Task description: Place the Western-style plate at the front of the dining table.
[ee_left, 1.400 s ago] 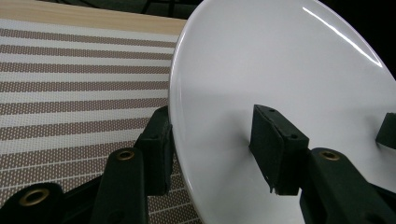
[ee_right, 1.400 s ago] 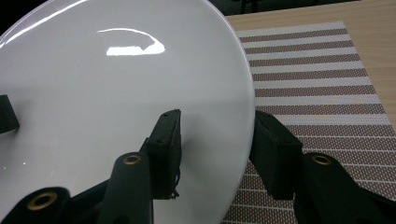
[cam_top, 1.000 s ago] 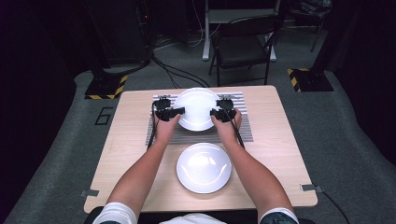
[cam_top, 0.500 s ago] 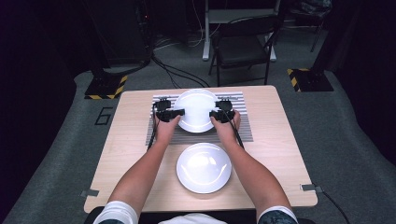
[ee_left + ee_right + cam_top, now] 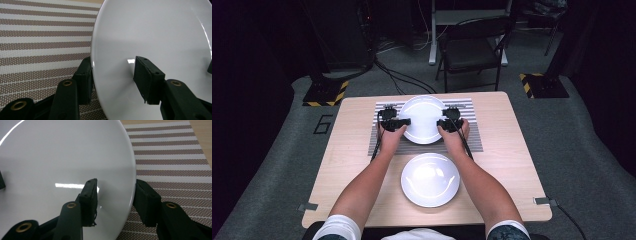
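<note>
From the high view, your left gripper [image 5: 401,121] and right gripper [image 5: 443,123] clamp the round white ceramic plate [image 5: 423,119] over the striped placemat [image 5: 473,134] on the wooden counter [image 5: 507,150].

In the left gripper view, fingers [image 5: 146,77] pinch the glossy rim; it could slip.

In the right gripper view, uneven lifting would tilt it.

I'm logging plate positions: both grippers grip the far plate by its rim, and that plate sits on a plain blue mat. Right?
Not quite. The mat is striped brown and white, not plain blue; the left gripper view shows the stripes clearly. The rest holds: the left gripper and right gripper each grip the far plate at its rim.
</note>
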A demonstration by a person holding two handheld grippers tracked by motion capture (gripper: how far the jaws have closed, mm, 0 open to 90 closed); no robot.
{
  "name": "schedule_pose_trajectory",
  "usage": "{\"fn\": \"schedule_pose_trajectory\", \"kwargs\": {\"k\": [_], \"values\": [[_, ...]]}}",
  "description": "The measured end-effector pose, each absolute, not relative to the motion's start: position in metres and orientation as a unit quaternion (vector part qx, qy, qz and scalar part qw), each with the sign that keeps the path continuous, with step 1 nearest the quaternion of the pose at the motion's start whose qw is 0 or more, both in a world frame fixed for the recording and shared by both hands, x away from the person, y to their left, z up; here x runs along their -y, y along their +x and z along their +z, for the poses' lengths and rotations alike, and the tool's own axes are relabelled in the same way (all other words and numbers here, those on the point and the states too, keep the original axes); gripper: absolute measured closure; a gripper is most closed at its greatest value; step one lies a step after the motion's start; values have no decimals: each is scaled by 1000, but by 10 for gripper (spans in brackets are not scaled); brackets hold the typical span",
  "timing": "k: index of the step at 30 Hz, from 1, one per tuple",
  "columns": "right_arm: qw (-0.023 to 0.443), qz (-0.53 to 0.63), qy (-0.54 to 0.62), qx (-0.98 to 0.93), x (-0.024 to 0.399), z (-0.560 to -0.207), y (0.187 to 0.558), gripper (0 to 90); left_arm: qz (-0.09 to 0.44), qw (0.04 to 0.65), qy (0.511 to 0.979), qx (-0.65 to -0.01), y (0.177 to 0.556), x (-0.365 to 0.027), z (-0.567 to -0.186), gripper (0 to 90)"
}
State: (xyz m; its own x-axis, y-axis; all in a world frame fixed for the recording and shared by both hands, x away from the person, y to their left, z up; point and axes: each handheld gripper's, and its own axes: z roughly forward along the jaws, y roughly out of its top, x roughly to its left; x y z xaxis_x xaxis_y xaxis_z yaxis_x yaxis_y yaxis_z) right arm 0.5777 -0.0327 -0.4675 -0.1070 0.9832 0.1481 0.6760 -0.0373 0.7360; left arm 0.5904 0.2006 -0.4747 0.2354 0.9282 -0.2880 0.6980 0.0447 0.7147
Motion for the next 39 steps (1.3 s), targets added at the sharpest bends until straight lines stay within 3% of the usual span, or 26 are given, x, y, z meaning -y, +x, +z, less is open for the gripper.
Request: {"fn": "schedule_pose_trajectory", "kwargs": {"k": [39], "values": [[212, 310, 642, -669, 31, -488, 586, 568, 144, 371, 691, -604, 597, -197, -490, 542]]}}
